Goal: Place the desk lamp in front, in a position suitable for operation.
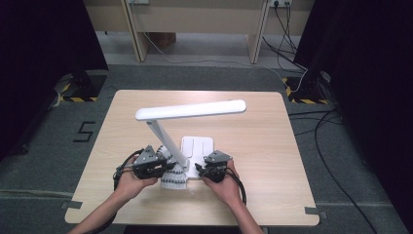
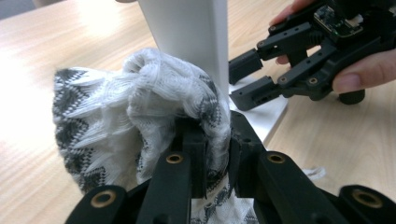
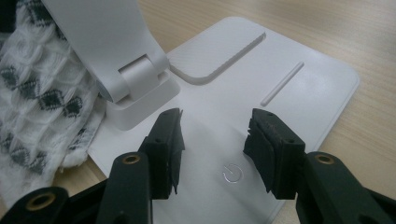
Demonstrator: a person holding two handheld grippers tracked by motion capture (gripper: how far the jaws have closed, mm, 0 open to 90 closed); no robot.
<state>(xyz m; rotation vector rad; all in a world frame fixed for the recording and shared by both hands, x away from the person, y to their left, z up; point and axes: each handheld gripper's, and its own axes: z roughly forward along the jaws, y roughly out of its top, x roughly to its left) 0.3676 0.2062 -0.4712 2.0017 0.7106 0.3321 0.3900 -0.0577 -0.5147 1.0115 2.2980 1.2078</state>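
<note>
White desk lamp [image 1: 191,110] stands on the wooden table [image 1: 272,146], near the person's edge. Its long flat head runs left to right in the high view, the right end slightly farther back; long axis roughly parallel to the table's near edge. The arm [image 1: 165,139] slants from the left end of the head down and rightward to a hinge [image 3: 140,74] at the near left corner of the flat rectangular base [image 1: 197,146].

Left gripper [image 1: 163,165]: jaws clamped tight on a bunched cloth [image 2: 140,107], which is pressed against the lamp arm just above the hinge. Cloth is a knitted, open-weave white fabric with a grey zigzag and diamond pattern (soft, crumpled, part of it trailing onto the table beside the base).

Right gripper [image 3: 212,140]: jaws about half apart, nothing between them, hovering over the near end of the base. A round power symbol [image 3: 232,173] sits on the base directly below the gap. Whether the pads touch the base I cannot tell.

Base is smooth matt white plastic with rounded corners, one shallow recessed panel [image 3: 219,51] and a thin raised line [image 3: 282,83]. Table top is pale wood-grain laminate.
</note>
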